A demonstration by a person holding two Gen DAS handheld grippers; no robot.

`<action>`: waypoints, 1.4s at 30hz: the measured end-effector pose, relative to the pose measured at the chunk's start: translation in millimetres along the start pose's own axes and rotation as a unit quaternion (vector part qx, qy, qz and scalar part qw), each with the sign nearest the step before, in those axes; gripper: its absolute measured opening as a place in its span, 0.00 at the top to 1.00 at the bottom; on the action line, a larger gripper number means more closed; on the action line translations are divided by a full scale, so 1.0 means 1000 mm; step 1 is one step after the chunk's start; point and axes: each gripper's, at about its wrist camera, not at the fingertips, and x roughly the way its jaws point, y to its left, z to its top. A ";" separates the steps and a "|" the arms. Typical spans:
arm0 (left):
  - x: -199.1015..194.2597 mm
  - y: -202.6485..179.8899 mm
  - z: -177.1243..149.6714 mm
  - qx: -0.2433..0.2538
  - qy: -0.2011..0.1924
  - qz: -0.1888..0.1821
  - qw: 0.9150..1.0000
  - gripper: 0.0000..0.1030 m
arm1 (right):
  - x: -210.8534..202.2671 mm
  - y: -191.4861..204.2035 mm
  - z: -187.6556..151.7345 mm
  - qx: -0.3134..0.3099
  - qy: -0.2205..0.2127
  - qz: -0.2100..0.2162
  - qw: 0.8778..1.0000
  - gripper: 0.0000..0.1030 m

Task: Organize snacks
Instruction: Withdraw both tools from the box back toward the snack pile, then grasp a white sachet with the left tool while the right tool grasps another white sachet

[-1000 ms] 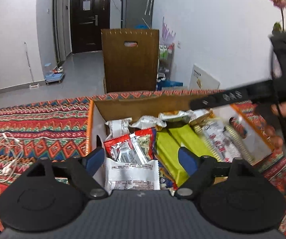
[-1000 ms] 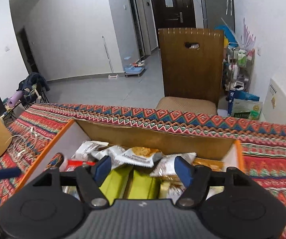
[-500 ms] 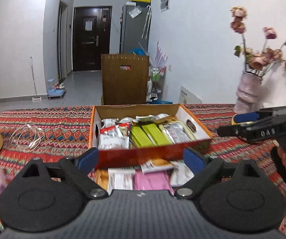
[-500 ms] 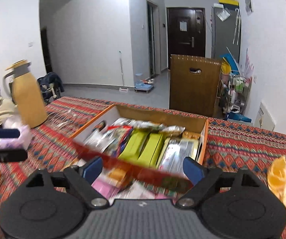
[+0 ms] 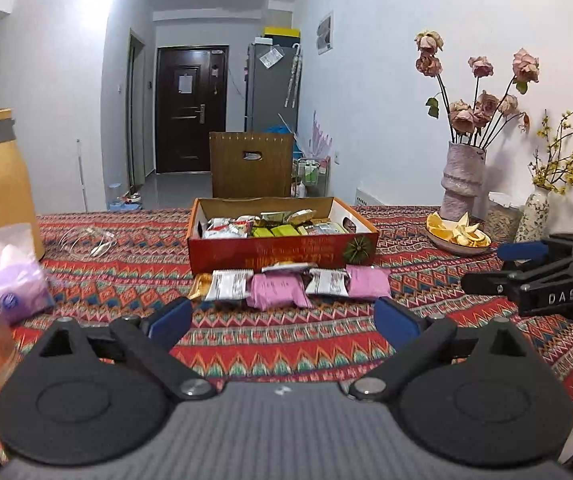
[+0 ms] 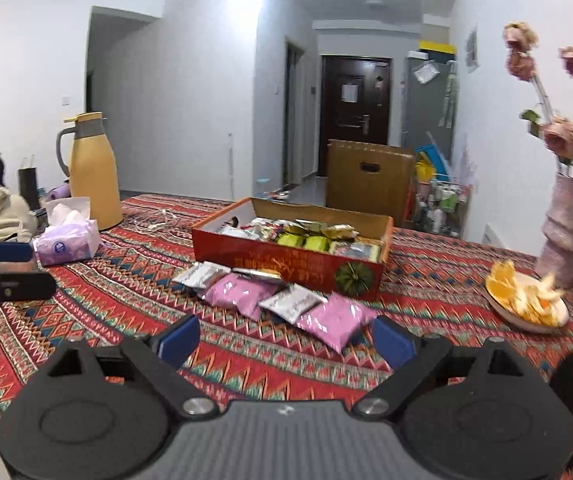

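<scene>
A red cardboard box (image 5: 282, 254) (image 6: 286, 256) filled with snack packets stands mid-table on a patterned cloth. In front of it lie several loose packets: pink ones (image 5: 276, 294) (image 6: 336, 320), silver ones (image 5: 228, 284) (image 6: 292, 302) and a gold one (image 5: 200, 286). My left gripper (image 5: 282, 322) is open and empty, well back from the packets. My right gripper (image 6: 286, 340) is open and empty, near the front right of the packets; it also shows at the right edge of the left wrist view (image 5: 534, 276).
A yellow thermos (image 6: 90, 172) and a purple tissue pack (image 6: 68, 236) stand at the left, with a white cable (image 5: 86, 236). A plate of orange peel (image 6: 526, 300), a pink vase (image 5: 462, 180) and a small vase (image 5: 532, 218) stand at the right. A wooden chair (image 5: 250, 164) is behind.
Both grippers have pulled back from over the box to the near side of the table, so the loose packets in front of the box now show. Both stay open.
</scene>
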 end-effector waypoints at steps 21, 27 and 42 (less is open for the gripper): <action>-0.038 -0.008 -0.058 -0.004 0.007 0.005 1.000 0.03 | -0.050 0.045 -0.084 0.042 -0.009 -0.018 0.999 0.08; -0.013 -0.001 -0.055 -0.007 0.023 0.007 1.000 0.03 | -0.026 0.039 -0.087 0.050 0.013 -0.025 0.998 0.08; 0.088 0.028 -0.016 0.005 0.037 0.012 0.999 0.03 | 0.058 0.008 -0.053 0.059 0.033 -0.057 0.996 0.08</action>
